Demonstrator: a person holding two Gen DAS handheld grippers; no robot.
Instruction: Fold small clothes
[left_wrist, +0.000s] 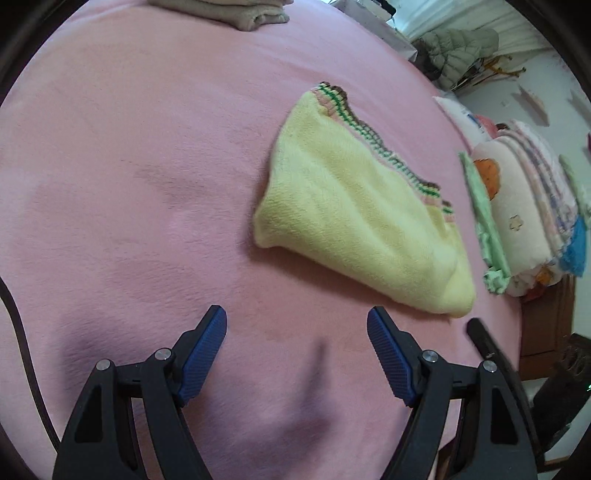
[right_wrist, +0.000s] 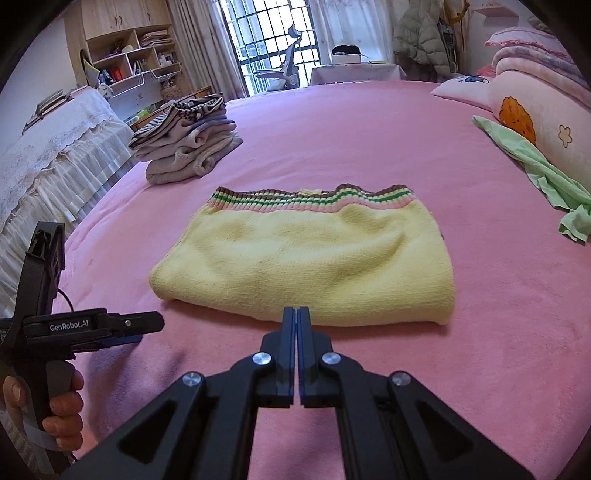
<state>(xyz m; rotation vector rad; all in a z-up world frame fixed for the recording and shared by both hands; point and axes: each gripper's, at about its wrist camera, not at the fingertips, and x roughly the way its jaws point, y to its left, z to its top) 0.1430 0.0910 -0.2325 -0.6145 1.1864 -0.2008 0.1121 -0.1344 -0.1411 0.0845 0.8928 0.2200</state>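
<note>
The folded yellow knit garment with a striped ribbed hem (right_wrist: 310, 258) lies flat mid-bed on the pink fleece bedspread (right_wrist: 369, 122). The right gripper (right_wrist: 297, 312) points level at its near edge, fingers pressed together on nothing. The left gripper (left_wrist: 296, 325), held low at near left by a hand (right_wrist: 55, 410), hovers with fingers spread wide.

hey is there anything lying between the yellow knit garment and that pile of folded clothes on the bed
Nothing visible. Between the yellow knit garment and the pile of folded clothes there is only bare pink blanket. The green cloth lies off on the other side.
</note>
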